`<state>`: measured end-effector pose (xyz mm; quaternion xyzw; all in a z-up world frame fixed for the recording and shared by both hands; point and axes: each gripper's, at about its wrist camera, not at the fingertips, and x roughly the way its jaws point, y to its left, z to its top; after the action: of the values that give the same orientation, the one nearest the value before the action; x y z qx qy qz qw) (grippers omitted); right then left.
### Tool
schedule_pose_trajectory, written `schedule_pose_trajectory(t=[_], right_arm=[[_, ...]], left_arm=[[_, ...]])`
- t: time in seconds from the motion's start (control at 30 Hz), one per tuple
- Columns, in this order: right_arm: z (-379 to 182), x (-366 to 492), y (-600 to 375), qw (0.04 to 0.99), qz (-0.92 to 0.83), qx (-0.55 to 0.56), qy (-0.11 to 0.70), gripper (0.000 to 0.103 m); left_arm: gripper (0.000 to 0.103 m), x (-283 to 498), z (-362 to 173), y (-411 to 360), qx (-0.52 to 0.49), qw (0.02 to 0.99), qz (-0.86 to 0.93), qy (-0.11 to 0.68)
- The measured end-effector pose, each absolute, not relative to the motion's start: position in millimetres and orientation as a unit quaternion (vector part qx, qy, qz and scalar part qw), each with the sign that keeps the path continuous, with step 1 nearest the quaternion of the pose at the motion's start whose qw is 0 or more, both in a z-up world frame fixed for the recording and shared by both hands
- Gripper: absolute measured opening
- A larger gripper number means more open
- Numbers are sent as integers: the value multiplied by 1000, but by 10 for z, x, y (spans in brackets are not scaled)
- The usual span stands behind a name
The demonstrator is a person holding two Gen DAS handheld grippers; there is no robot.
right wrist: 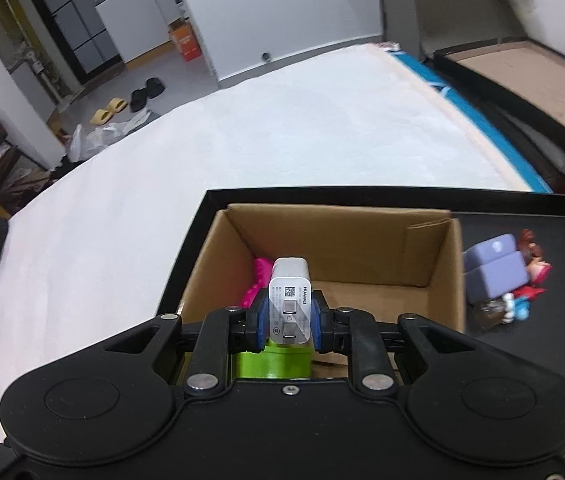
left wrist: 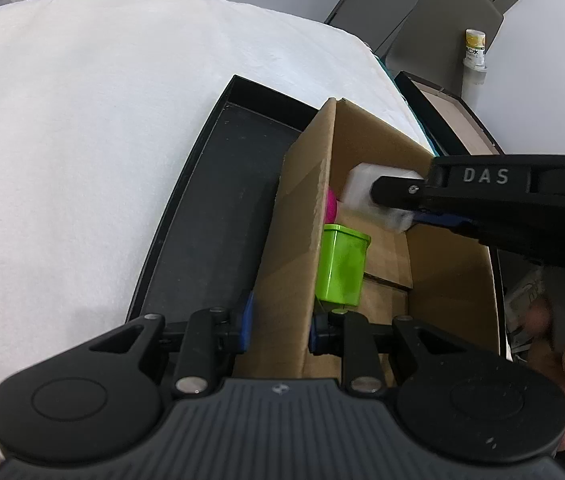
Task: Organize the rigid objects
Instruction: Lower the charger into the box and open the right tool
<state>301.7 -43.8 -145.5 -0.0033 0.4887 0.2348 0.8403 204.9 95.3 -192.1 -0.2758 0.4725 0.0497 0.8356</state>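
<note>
At the bottom centre of the right wrist view, the right gripper (right wrist: 288, 322) clamps a white rectangular plastic phone charger (right wrist: 289, 304) between its blue pads, poised over the open brown cardboard box (right wrist: 362, 236). Low in the left wrist view, the left gripper (left wrist: 278, 326) pinches the box's near cardboard wall, apparently to steady it.

Inside the box, just under the charger, stands a lime-green square plastic container (left wrist: 342, 268), with a bright pink plastic object (right wrist: 260, 280) beyond it against the box's left wall. So two items look stowed and the charger comes third, not yet let go.

At the right of the right wrist view, a lavender block-shaped plastic toy (right wrist: 496, 270) and some small colourful figurines (right wrist: 530, 276) lie outside the box in the shallow black tray (right wrist: 402, 196); these seem left to sort.

The tray sits on a white fleecy cloth (right wrist: 242, 128). Beyond it, upper left, slippers (right wrist: 130, 104) lie on a grey floor.
</note>
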Motion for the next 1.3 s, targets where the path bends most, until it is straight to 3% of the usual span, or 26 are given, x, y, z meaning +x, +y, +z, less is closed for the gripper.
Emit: schedule_pose_trajectory(t=[0.07, 0.23, 0.53, 0.67, 0.83, 1.3], right_arm=[[-1467, 3022, -403, 838, 238, -8, 492, 28], [-1395, 3012, -464, 847, 232, -11, 478, 54], [-1176, 2992, -726, 864, 216, 1, 454, 75], [-1097, 2971, -829, 870, 211, 3, 445, 78], [-1027, 2940, -1009, 885, 194, 17, 423, 91], [-1012, 2908, -1527, 884, 199, 50, 421, 95]], left_arm=[[24, 2056, -1926, 964, -278, 834, 51, 473], [25, 2071, -1911, 962, -277, 835, 54, 472], [25, 2068, -1909, 951, -276, 835, 55, 474], [25, 2076, -1898, 932, -273, 835, 56, 474], [25, 2083, -1895, 926, -272, 835, 57, 475], [25, 2100, -1901, 912, -271, 834, 60, 476]])
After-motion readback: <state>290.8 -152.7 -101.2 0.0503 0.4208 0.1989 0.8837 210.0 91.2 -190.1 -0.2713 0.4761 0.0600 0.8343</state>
